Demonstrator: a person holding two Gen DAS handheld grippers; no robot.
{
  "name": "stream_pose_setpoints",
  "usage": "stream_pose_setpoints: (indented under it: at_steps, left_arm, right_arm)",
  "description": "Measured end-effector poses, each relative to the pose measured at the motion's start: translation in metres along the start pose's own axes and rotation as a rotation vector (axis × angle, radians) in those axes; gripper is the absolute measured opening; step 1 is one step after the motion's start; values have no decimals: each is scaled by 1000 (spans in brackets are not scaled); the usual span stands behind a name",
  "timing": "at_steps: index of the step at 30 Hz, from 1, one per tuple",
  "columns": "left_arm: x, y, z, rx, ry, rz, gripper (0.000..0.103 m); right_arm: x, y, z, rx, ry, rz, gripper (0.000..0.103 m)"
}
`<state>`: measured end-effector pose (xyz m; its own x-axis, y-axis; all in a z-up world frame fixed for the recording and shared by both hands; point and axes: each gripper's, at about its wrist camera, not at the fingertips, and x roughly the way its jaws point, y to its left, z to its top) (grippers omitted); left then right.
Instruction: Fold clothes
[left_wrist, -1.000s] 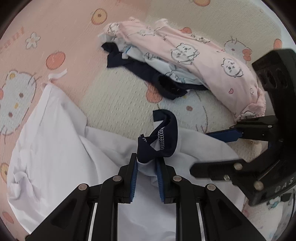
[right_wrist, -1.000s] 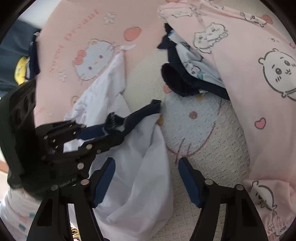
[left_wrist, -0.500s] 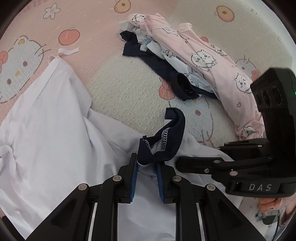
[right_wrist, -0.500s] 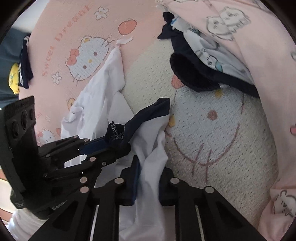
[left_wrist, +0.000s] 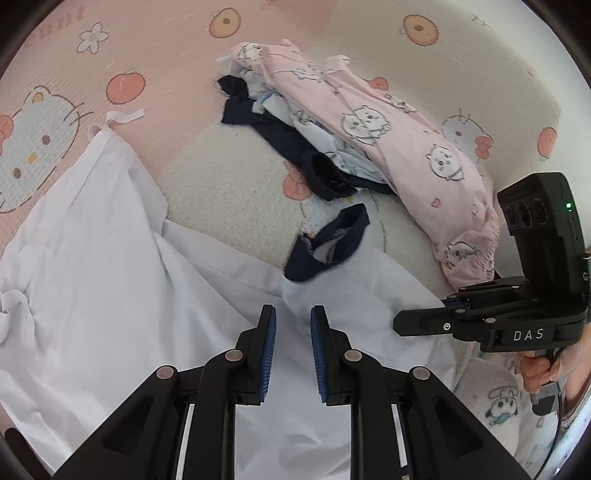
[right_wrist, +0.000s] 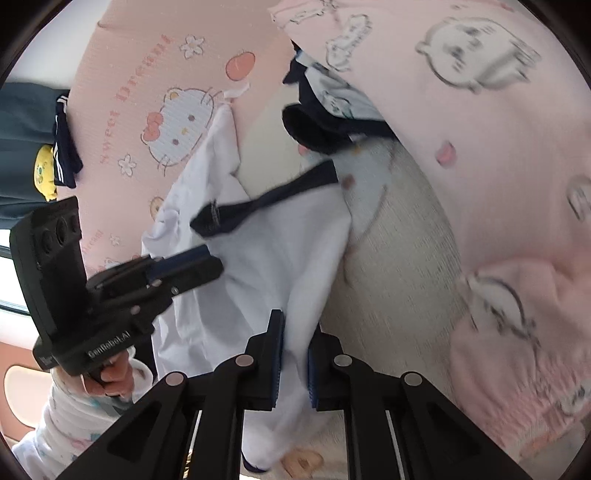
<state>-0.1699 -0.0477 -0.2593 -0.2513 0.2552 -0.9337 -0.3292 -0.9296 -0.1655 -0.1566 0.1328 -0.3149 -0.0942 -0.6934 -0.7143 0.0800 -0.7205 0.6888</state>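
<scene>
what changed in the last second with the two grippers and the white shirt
The right hand-held gripper, open a second ago, has closed on the edge of the white shirt. The shirt's navy trim, which sat at the tips of the left hand-held gripper, now lies ahead of them; whether that gripper still pinches the cloth is unclear. The pink pyjamas and the dark clothes beside them stayed put.

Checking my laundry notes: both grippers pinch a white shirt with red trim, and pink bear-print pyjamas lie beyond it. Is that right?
Not quite. The trim is navy, not red, as the left wrist view shows. The rest holds: the left gripper and the right gripper both pinch the white shirt, and the pink bear-print pyjamas lie beyond it.
</scene>
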Motion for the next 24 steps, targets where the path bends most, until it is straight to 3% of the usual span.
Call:
stream_pose_setpoints:
  at_steps: [6, 15, 16, 18, 20, 22, 24]
  left_arm:
    - [-2, -6, -1, 2, 7, 32, 16]
    - [9, 9, 15, -160, 81, 24, 19]
    - [10, 9, 16, -165, 81, 28, 19]
    - [9, 8, 18, -164, 86, 29, 24]
    - [8, 8, 20, -175, 93, 10, 53]
    - [4, 10, 22, -200, 73, -17, 65]
    - [1, 13, 25, -223, 55, -43, 65]
  right_arm:
    - [-8, -7, -14, 8, 11, 3, 10]
    - [-22, -10, -16, 39, -30, 17, 11]
    - [-23, -9, -15, 37, -38, 20, 15]
    - [-22, -8, -12, 37, -46, 16, 42]
    - [-19, -6, -5, 39, -51, 14, 50]
    - [-13, -1, 4, 41, -56, 9, 56]
    - [-8, 3, 10, 42, -62, 3, 60]
